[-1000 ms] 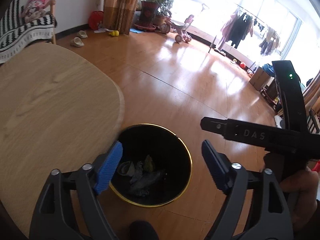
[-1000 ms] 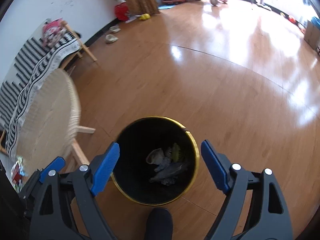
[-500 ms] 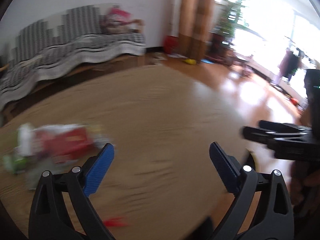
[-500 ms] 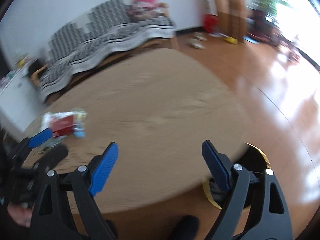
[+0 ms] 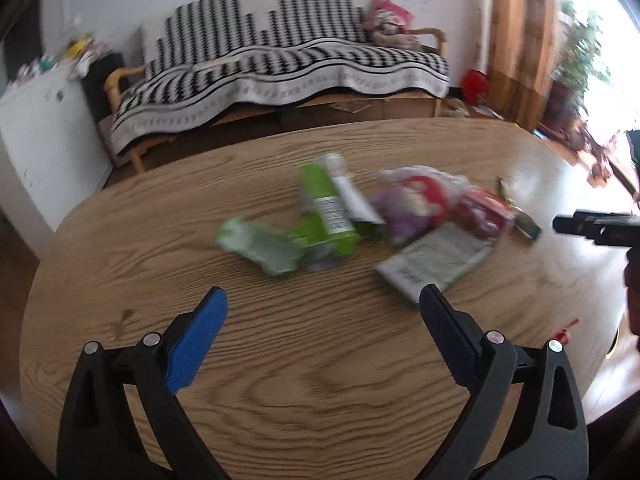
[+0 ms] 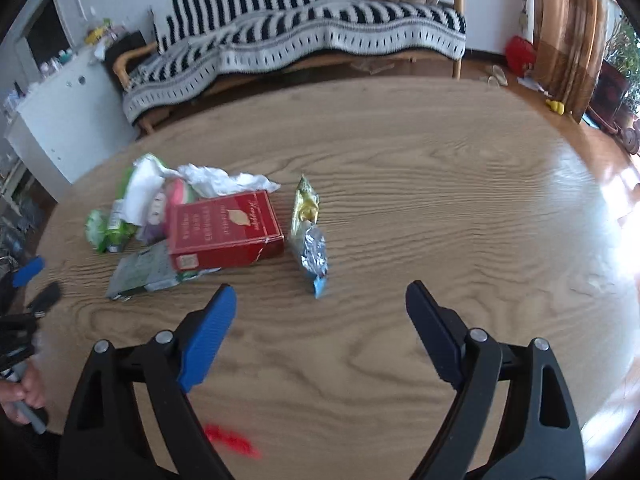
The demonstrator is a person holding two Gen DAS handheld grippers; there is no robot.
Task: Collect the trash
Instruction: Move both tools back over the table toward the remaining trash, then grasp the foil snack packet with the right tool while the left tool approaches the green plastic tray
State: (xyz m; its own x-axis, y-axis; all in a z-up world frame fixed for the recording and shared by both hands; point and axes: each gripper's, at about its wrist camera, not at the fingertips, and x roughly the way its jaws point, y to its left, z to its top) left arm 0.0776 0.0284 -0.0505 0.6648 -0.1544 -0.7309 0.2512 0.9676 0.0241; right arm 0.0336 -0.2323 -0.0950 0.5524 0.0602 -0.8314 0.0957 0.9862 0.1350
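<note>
A heap of trash lies on the round wooden table [image 6: 440, 184]. In the right wrist view I see a red box [image 6: 224, 230], a gold and silver wrapper [image 6: 310, 236], crumpled white plastic [image 6: 216, 180], green packs [image 6: 108, 228] and a flat grey-green packet [image 6: 148, 270]. In the left wrist view the heap is blurred: a green carton [image 5: 326, 208], a red box [image 5: 482, 210], a flat packet [image 5: 434, 260]. My left gripper [image 5: 322, 322] is open and empty above the table, short of the heap. My right gripper [image 6: 320, 316] is open and empty, just in front of the wrapper.
A small red scrap [image 6: 230, 438] lies near the table's front edge; it also shows in the left wrist view [image 5: 564, 330]. A sofa with a striped blanket [image 5: 280, 60] stands behind the table. A white cabinet [image 6: 60, 120] is at the left. Curtains [image 5: 520, 32] hang at the right.
Both grippers swung away from the black bin on the floor and now face the table with the trash heap. Both stayed open and empty.
</note>
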